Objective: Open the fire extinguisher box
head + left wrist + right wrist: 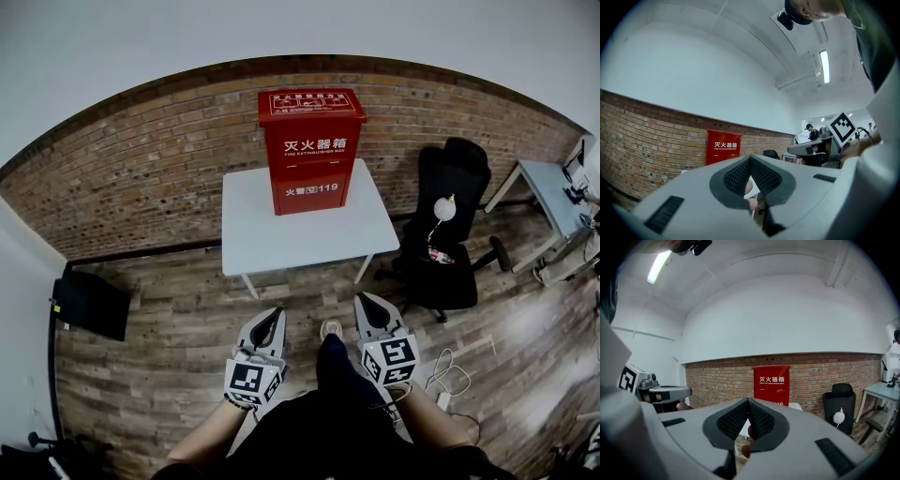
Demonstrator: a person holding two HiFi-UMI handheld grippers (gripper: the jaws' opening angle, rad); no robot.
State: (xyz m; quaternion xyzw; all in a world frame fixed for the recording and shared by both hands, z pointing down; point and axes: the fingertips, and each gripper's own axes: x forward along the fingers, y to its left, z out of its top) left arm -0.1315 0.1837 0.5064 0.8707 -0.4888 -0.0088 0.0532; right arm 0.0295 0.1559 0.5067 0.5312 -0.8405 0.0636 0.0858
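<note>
A red fire extinguisher box (311, 150) with white lettering stands upright and closed on a white table (248, 225) against the brick wall. It also shows as the red fire extinguisher box (723, 146) in the left gripper view and the red fire extinguisher box (771, 384) in the right gripper view, far ahead. My left gripper (271, 320) and right gripper (367, 307) are held low near my body, well short of the table. Both are shut with nothing between the jaws. The left gripper (750, 158) and right gripper (748, 400) point toward the box.
A black office chair (445, 230) with a white lamp (443, 208) stands right of the table. A grey desk (553, 202) is at the far right. A black box (91, 305) lies on the wooden floor at left. Cables (448, 375) trail on the floor at right.
</note>
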